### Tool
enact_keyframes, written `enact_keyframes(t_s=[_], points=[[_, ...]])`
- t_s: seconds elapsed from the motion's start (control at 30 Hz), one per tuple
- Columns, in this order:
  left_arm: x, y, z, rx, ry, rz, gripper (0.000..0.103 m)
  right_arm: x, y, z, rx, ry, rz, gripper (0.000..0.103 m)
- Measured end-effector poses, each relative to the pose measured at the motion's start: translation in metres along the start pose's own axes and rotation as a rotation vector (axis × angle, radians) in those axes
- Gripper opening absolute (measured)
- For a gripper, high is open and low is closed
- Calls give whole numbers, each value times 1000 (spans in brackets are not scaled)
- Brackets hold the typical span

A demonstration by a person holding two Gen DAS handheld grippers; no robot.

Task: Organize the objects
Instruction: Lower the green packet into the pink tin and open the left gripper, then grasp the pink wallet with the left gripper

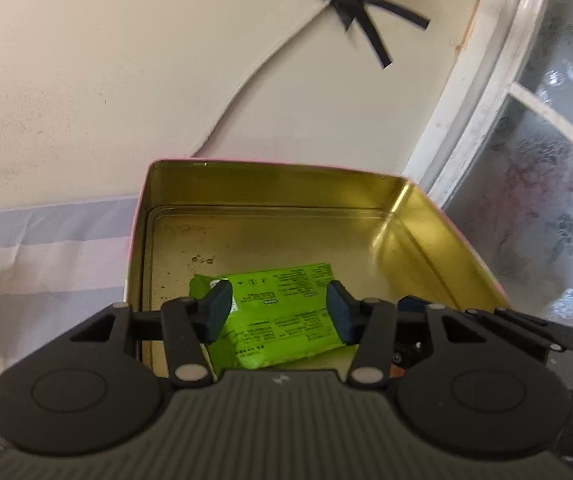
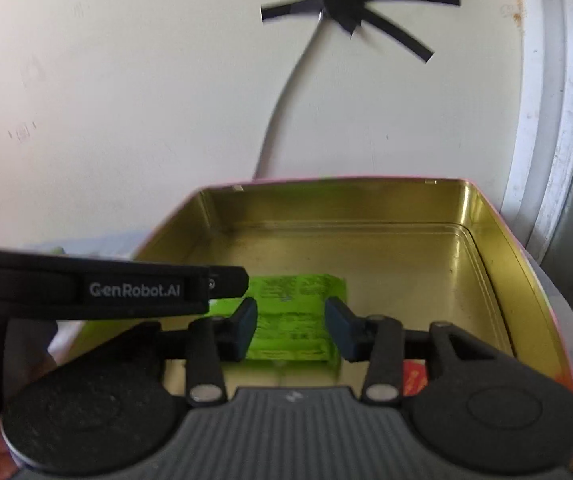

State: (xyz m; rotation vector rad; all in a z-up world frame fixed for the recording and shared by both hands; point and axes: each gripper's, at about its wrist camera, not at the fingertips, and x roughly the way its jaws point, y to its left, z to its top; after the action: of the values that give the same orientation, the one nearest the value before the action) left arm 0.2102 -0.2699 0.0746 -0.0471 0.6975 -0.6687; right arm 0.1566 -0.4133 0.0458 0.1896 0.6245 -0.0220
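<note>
My left gripper [image 1: 279, 312] hangs over the near edge of a square tin [image 1: 426, 216] (gold, glossy inside, pink-rimmed), its blue pads spread apart and gripping nothing. The crinkled green packet [image 1: 282, 316] lies flat on the tin's floor [image 2: 386, 264], below both sets of pads. My right gripper [image 2: 290, 328] hangs just beside the left, its jaws likewise parted, clear of the packet.

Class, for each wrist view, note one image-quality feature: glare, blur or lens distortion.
Left wrist view: bright glare on the gold tin's right inner wall; the window frame bows from fisheye distortion. Right wrist view: the black tape cross is smeared by blur; the green packet's print is unreadable.
</note>
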Motion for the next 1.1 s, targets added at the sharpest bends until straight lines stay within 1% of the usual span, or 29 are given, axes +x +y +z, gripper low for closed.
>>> enact_keyframes(t_s=[0.03,0.07,0.13,0.17,0.2,0.23,0.27,0.3,0.33,0.4,0.43,0.47,0.53,0.6,0.63,0.7,0.77,0.83,0.9,0.93,1.0,1.1], points=[[-27,-1,-10,12,-66,-38,54,-20,6,-8,9,-68,20,38],[-51,-2,-23,37,-133,-52,54,-43,16,-22,3,-156,25,38],[-104,1,-60,97,-247,-64,55,-85,40,-59,-31,-322,31,39],[-123,8,-77,103,-280,-70,55,-102,53,-80,-47,-384,45,39],[-143,19,-98,102,-297,-68,55,-113,66,-99,-66,-423,70,40],[-159,30,-116,100,-287,-54,55,-120,79,-116,-83,-435,103,40],[-170,42,-132,93,-267,-31,55,-122,91,-130,-98,-416,139,40],[-178,56,-144,81,-242,2,55,-119,105,-141,-118,-373,188,40],[-186,71,-157,61,-213,49,55,-110,121,-149,-150,-311,242,39],[-196,102,-174,-2,-165,128,54,-94,150,-159,-231,-209,272,37],[-202,119,-180,-52,-157,165,54,-85,164,-159,-260,-161,283,37],[-206,135,-181,-100,-156,198,54,-76,174,-155,-273,-110,317,37],[-215,162,-182,-198,-164,231,54,-62,191,-145,-266,-70,362,36],[-223,178,-182,-266,-186,218,54,-49,206,-133,-260,-60,367,36],[-225,183,-181,-278,-191,213,54,-41,211,-125,-251,-52,372,37],[-223,186,-178,-274,-191,212,54,-26,220,-113,-230,-23,389,37],[-218,185,-177,-274,-180,193,54,-10,226,-104,-212,4,383,37],[-211,185,-173,-273,-173,171,54,4,231,-99,-186,28,362,37],[-205,185,-169,-268,-166,174,54,16,231,-97,-177,34,337,37],[-200,185,-167,-272,-158,182,54,21,231,-97,-176,34,317,39],[-194,192,-165,-296,-142,176,53,30,228,-94,-145,37,329,41],[-188,204,-164,-345,-135,166,52,43,221,-90,-74,64,381,41]])
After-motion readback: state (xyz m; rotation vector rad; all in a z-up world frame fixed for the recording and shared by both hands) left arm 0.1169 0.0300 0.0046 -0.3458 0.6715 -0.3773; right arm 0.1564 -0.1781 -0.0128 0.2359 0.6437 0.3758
